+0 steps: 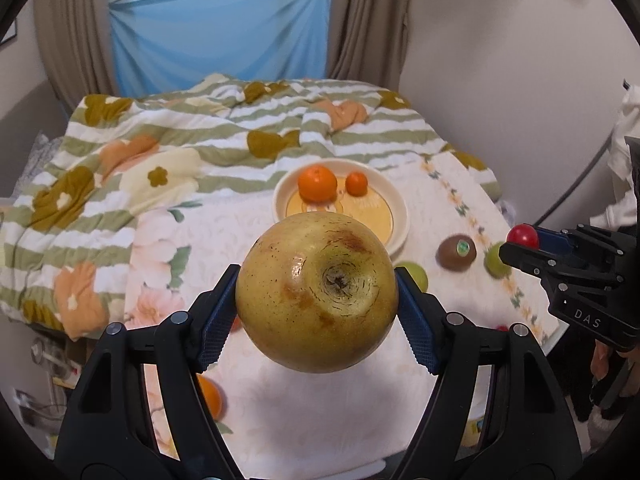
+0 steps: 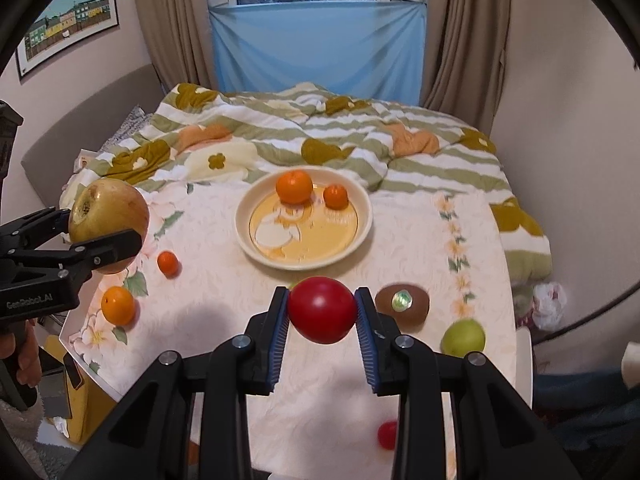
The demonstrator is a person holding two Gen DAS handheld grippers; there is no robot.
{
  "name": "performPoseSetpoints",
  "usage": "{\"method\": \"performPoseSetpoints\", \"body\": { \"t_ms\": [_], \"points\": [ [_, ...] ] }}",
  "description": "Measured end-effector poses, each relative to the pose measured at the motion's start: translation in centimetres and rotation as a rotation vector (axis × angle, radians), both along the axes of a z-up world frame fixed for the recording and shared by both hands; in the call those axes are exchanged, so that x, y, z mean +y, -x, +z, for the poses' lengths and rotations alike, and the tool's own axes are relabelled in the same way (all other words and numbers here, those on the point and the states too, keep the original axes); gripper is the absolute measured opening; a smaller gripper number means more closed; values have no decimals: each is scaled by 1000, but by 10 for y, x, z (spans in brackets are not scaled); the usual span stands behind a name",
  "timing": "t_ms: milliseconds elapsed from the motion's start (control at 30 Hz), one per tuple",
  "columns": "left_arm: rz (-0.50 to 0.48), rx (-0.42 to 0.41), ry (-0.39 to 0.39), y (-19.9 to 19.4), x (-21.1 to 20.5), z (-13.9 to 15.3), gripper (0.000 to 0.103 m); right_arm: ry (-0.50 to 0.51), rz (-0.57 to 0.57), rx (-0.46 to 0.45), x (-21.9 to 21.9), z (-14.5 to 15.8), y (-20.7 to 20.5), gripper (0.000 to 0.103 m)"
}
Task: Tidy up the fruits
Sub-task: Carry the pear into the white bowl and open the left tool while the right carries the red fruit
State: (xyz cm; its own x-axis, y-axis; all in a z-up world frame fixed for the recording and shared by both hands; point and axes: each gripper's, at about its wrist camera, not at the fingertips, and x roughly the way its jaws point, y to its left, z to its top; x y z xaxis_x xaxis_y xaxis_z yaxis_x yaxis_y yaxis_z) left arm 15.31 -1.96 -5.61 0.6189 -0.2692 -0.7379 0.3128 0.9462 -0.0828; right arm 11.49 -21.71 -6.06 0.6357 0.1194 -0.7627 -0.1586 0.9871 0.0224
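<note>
**Both claws loaded above the desk**

Bed [image 2: 360, 132] fills the back of the room, covered by a striped, flower-print quilt [image 1: 140, 160]. Blue cloth [image 2: 320, 44] hangs over the lower window, brown curtains on each side.

Desk [image 2: 400, 240] stands in front of the bed under a pale floral cloth.

Cream plate [image 2: 244, 216] sits near the middle of the desk. Two fruits on it, at the far rim: a large orange [image 2: 294, 187] and a small orange [image 2: 335, 197], just beside each other.

Left claw [image 1: 316, 296] is clenched on a big yellow-brown pear [image 1: 316, 292], blue pads pressing on its two sides, held up clear of the desk. From the right wrist view the same pear [image 2: 108, 220] shows at the left edge, off the cloth.

Right claw [image 2: 322, 312] is clamped on a red tomato [image 2: 322, 309], also lifted off the desk. The left wrist view shows the tomato [image 1: 522, 236] at the tip of that claw.

Loose fruit on the desk, right side: a brown kiwi [image 2: 402, 304] with a shiny sticker, and near it a green fruit [image 2: 464, 337]. Left side: an orange [image 2: 117, 305] near the desk edge and a smaller orange [image 2: 167, 263] beyond it. A small red fruit [image 2: 387, 434] lies close to the near edge, partly hidden by the right claw's arm.

A hand [image 2: 24, 356] shows at the left edge, gripping the left claw's handle.
</note>
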Motion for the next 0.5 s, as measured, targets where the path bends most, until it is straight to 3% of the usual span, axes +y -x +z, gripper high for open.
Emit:
{"method": "performPoseSetpoints", "body": {
  "t_ms": [233,500],
  "points": [
    [79,18,28,-39,-17,-1,81,-9,95,6,-10,2,-43,30],
    [147,61,35,-95,-38,-27,81,-12,172,29,-27,-12,-99,30]
  ]
}}
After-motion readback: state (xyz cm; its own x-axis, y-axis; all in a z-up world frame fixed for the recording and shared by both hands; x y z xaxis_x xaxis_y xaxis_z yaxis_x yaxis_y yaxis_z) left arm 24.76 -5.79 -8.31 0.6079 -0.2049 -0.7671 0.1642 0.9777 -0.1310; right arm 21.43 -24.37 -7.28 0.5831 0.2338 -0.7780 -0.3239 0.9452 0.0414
